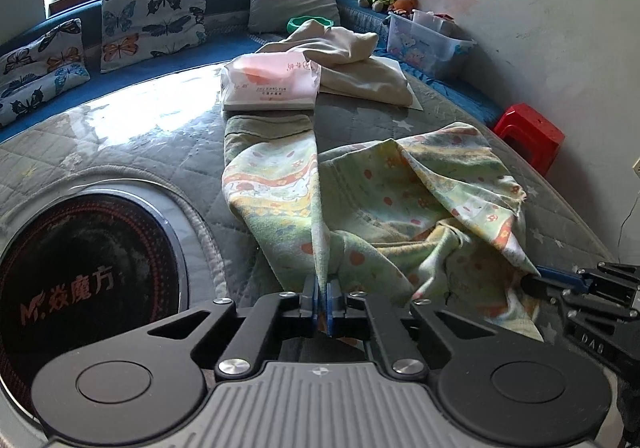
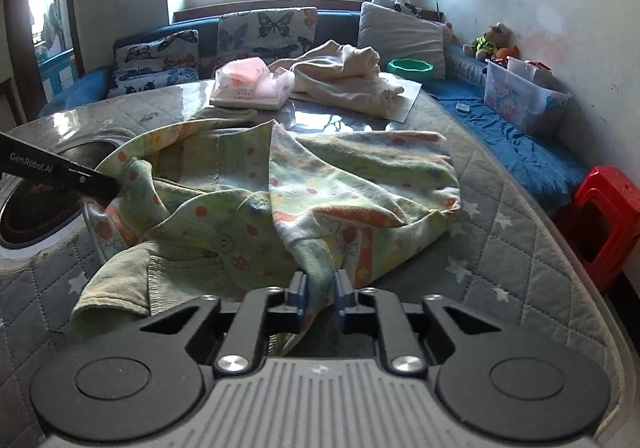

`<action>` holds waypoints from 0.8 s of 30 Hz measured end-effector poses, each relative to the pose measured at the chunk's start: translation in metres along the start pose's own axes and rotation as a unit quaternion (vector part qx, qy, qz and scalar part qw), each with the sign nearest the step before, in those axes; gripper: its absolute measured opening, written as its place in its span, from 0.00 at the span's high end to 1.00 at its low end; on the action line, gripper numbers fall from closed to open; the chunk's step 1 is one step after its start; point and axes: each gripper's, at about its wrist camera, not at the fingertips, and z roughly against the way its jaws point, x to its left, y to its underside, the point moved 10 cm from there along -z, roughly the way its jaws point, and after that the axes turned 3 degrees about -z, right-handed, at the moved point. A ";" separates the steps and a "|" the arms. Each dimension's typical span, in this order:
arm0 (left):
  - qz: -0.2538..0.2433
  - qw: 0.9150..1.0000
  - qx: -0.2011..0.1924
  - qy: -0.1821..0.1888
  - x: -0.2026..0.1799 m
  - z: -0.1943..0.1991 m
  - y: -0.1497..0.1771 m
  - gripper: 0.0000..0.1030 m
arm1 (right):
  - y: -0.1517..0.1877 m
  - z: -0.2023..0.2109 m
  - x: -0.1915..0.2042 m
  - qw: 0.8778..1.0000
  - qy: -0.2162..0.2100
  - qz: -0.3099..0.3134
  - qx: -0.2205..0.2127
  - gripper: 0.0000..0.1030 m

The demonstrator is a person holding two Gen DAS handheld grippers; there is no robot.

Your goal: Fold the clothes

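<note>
A green patterned child's garment (image 1: pixel 380 207) lies crumpled on the quilted grey table cover (image 1: pixel 120 151). My left gripper (image 1: pixel 322 298) is shut on a taut edge of it, pulled up toward the camera. In the right wrist view the same garment (image 2: pixel 304 187) spreads across the middle, and my right gripper (image 2: pixel 320 300) is shut on a bunched fold of it. The right gripper also shows at the right edge of the left wrist view (image 1: pixel 560 280), its tips in the cloth. The left gripper shows at the left of the right wrist view (image 2: pixel 80 177).
A cream garment (image 1: pixel 360 63) and a pink packet (image 1: pixel 272 79) lie at the table's far side. A round black cooktop (image 1: pixel 80 280) is set into the table on the left. A red stool (image 1: pixel 528 135), a clear toy box (image 1: pixel 428 39), cushions and a blue bench surround it.
</note>
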 end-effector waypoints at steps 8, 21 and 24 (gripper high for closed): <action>-0.007 1.000 0.003 0.016 -0.002 0.029 0.029 0.97 | 0.006 0.039 0.011 0.999 -0.025 0.032 -0.008 0.97; -0.001 0.999 0.019 0.042 -0.010 0.060 0.071 0.98 | -0.023 0.029 0.037 0.995 -0.048 0.080 -0.016 0.62; 0.003 0.999 0.023 0.043 -0.009 0.065 0.078 0.98 | -0.027 0.010 0.054 0.994 -0.058 0.097 -0.011 0.59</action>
